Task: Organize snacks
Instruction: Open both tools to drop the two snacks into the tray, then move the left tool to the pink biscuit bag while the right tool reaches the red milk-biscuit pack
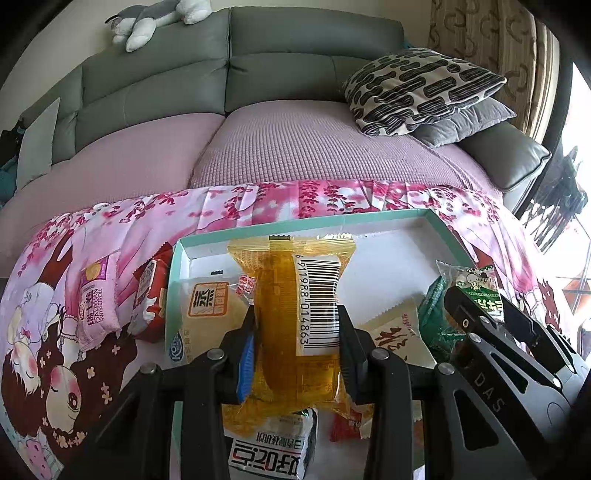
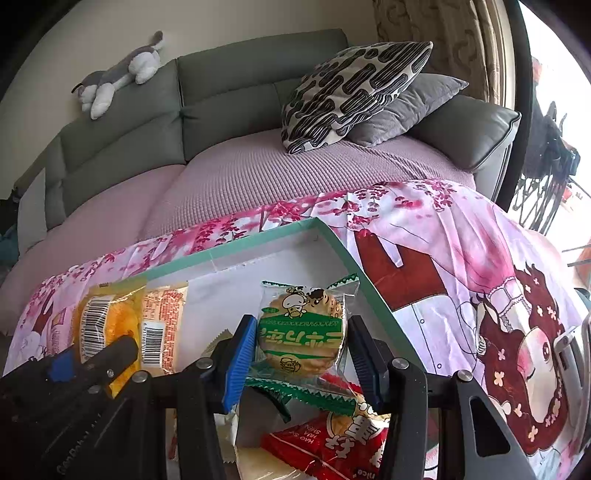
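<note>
My left claw (image 1: 295,343) is clamped on the yellow cake packet (image 1: 295,314), one pad on each long side, so the packet's long axis runs straight away from me up the middle of the frame, barcode facing up. It hangs above the teal-rimmed box (image 1: 369,218), whose white floor lies directly ahead and below, and I judge the drop only needs a short lowering

My right claw (image 2: 301,347) is clamped on the round cracker packet (image 2: 301,332), green band across it, held in the centre of the right wrist frame. The box's right wall (image 2: 369,280) runs just to its right, so this packet sits inside the rim too. Of the two, the left looks nearer the box's open middle; the right is crowded against the red packet (image 2: 325,446) at the lower centre

A pink packet (image 1: 98,299) lies outside the box at left on the table, on the pink flowered cloth (image 1: 258,206). Behind stands a grey sofa (image 1: 295,74) with a patterned cushion (image 1: 421,88) and a plush toy (image 1: 147,22)
</note>
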